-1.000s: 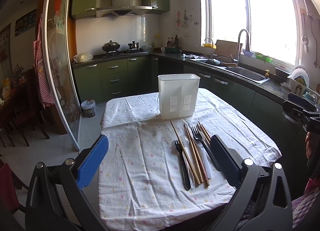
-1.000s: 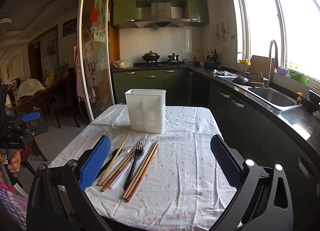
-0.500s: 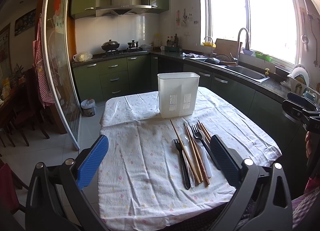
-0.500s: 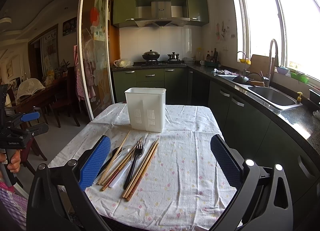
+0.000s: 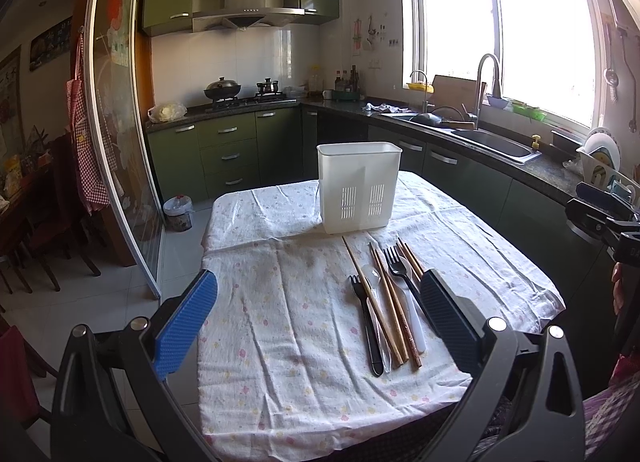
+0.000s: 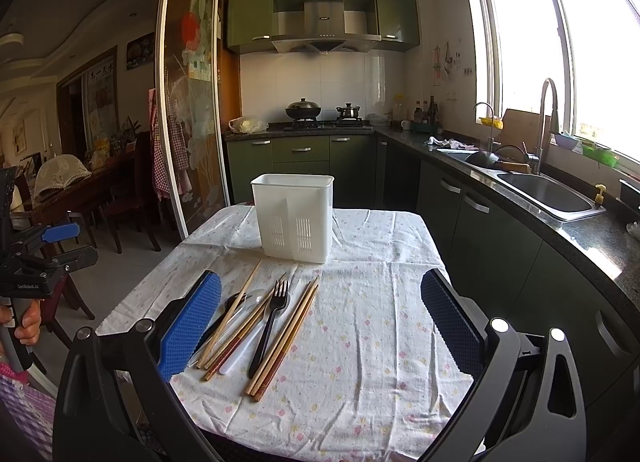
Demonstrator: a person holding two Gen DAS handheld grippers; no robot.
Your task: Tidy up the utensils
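You are holding both tongs, left (image 5: 318, 312) and right (image 6: 320, 312), spread wide, gripping nothing. Utensils (image 5: 386, 302) are lying mid-frame on the desk (image 5: 280, 302), below the white caddy (image 5: 359, 186).

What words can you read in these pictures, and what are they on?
"GenRobot.AI", tiny and only just readable, on the left hand-held gripper.
Range hood logo: too small to read.
Wall poster characters: too blurred to read.
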